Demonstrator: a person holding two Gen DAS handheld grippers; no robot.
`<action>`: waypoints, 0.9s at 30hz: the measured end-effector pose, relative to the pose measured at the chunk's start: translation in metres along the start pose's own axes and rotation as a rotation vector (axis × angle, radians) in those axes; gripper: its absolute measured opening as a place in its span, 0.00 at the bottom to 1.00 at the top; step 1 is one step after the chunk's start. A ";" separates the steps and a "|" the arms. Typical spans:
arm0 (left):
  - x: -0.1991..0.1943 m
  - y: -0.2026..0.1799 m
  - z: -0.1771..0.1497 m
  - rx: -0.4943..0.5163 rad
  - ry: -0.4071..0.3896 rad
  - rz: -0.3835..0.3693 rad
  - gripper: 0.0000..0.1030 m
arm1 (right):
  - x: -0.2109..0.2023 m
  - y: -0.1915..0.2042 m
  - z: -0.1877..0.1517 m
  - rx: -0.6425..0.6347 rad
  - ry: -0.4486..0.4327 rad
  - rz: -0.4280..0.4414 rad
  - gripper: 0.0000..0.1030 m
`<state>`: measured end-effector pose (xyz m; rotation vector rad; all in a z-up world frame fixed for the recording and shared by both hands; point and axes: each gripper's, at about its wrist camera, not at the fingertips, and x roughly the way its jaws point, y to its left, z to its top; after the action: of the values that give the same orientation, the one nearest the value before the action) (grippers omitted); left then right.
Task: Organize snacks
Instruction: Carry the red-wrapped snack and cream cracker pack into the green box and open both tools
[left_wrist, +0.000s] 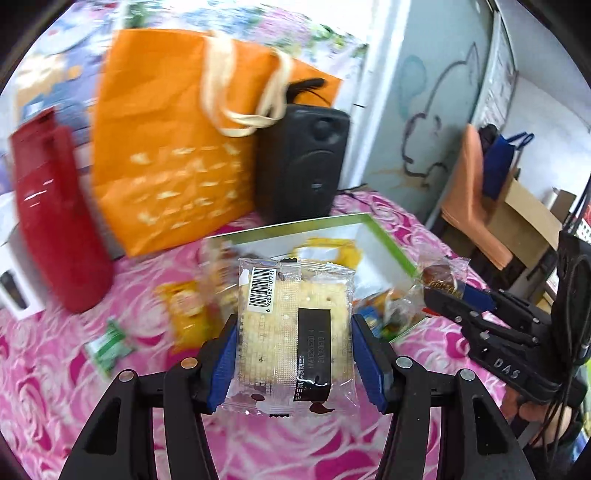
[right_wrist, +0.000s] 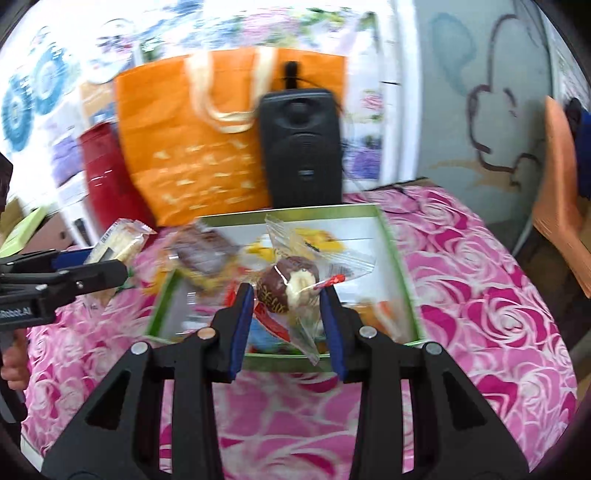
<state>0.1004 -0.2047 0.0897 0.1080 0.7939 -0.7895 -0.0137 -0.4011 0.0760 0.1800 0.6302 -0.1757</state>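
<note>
In the left wrist view my left gripper (left_wrist: 295, 322) is shut on a square cracker packet (left_wrist: 280, 325) in clear wrap with a barcode, held above the pink cloth. The right wrist view shows my right gripper (right_wrist: 286, 295) shut on a chocolate-coated snack (right_wrist: 273, 291) in a clear wrapper, over the near part of a green-rimmed white box (right_wrist: 399, 266). Several snack packets lie blurred in that box. The right gripper (left_wrist: 448, 290) with its snack (left_wrist: 439, 277) hangs at the box's (left_wrist: 384, 240) right corner. The left gripper (right_wrist: 105, 260) and its crackers (right_wrist: 120, 240) are left of the box.
Behind the box stand an orange tote bag (left_wrist: 173, 147), a black speaker (left_wrist: 303, 162) and a red bag (left_wrist: 55, 221). A yellow packet (left_wrist: 184, 306) and a green packet (left_wrist: 109, 345) lie on the pink rose tablecloth (right_wrist: 480, 295). An orange chair (right_wrist: 561, 206) stands past the table's right edge.
</note>
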 end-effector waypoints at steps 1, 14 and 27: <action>0.007 -0.006 0.004 0.006 0.006 -0.011 0.57 | 0.002 -0.007 0.000 0.005 0.001 -0.012 0.38; 0.093 -0.046 0.036 0.033 0.086 -0.081 0.57 | 0.051 -0.049 0.000 -0.001 0.048 -0.055 0.38; 0.093 -0.021 0.034 -0.039 0.045 0.008 0.88 | 0.060 -0.054 -0.006 -0.036 0.037 -0.072 0.88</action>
<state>0.1476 -0.2874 0.0553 0.0945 0.8502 -0.7663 0.0189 -0.4588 0.0288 0.1262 0.6768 -0.2304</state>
